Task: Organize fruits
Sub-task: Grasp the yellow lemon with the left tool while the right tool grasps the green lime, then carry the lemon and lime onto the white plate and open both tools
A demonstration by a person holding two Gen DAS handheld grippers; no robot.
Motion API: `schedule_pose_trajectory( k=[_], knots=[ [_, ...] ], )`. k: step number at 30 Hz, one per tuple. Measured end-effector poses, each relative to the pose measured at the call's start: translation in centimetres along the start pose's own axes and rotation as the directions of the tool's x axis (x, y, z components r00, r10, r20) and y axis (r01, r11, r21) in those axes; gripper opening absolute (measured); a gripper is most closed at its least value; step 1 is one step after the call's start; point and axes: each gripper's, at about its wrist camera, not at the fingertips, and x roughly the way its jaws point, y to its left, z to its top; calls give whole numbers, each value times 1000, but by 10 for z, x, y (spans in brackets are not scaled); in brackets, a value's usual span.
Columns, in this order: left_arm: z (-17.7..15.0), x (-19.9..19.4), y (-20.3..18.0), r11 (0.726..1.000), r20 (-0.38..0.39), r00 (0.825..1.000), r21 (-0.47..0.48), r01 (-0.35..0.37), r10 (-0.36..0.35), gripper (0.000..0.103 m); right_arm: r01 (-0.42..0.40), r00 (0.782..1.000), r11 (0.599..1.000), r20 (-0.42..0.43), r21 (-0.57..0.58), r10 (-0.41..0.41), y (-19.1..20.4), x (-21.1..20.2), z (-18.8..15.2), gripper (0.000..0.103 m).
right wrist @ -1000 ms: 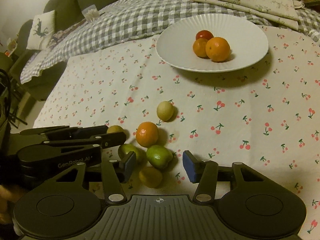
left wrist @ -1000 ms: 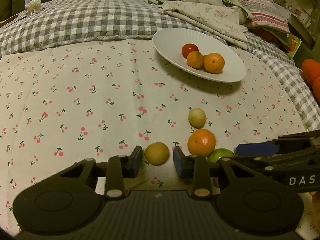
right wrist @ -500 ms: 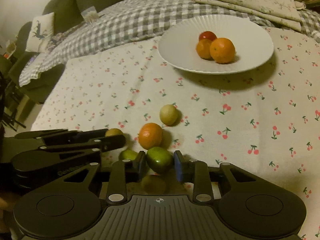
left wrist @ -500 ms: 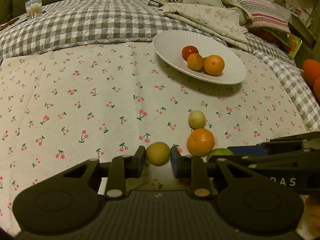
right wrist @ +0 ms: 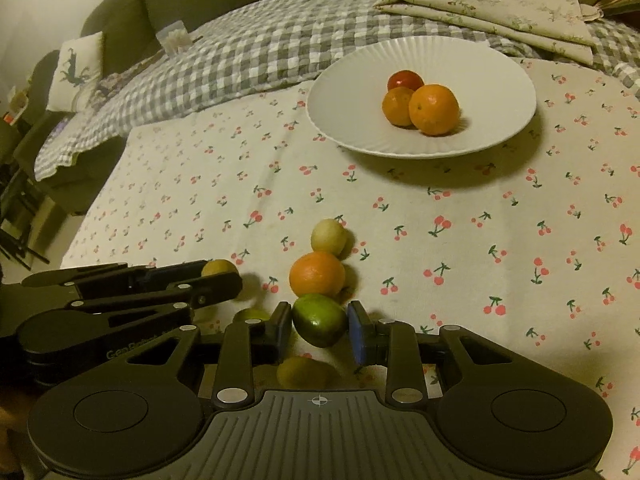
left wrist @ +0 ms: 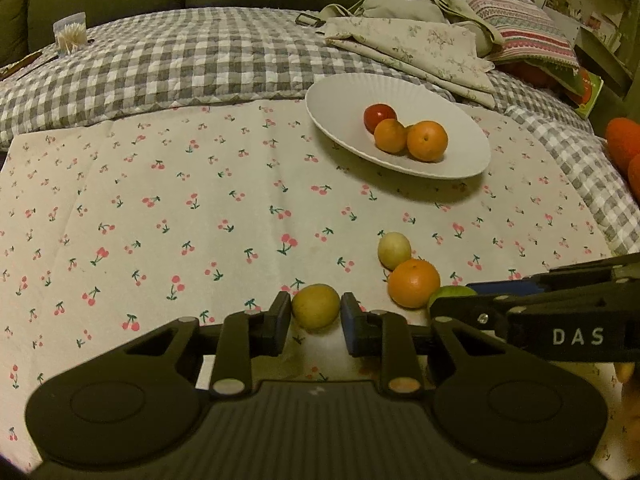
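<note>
My left gripper [left wrist: 315, 314] is shut on a yellow fruit [left wrist: 316, 306] low over the cherry-print cloth. My right gripper [right wrist: 319, 324] is shut on a green fruit [right wrist: 319, 320] and holds it slightly lifted. An orange [right wrist: 317, 274] and a pale yellow fruit [right wrist: 329, 237] lie just beyond it. Another yellow fruit [right wrist: 300, 372] and a green one [right wrist: 250, 315] lie below and left of the right gripper. A white plate [right wrist: 500, 80] farther back holds two oranges [right wrist: 434, 110] and a red fruit [right wrist: 405, 80].
Folded floral cloths [right wrist: 500, 8] and a striped pillow [left wrist: 524, 20] lie behind the plate on the grey checked blanket [left wrist: 180, 60]. A cup of toothpicks [left wrist: 71, 37] stands at the far left. The table edge drops off at the left in the right wrist view.
Both grippers have closed: the left onto the yellow fruit, the right onto the green fruit, which is now slightly raised.
</note>
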Motion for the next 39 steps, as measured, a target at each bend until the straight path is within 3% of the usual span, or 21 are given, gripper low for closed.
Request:
schedule_pose_trajectory(
  k=[24,39],
  knots=[
    [12,-8,-11,1000,63,998,30,1,-3,25,-7,997,999,76,50,3,-12,-21,15,29],
    [55,8,-38,995,125,991,88,38,-49,25,40,985,985,159,168,-67,-55,-35,48,29]
  ],
)
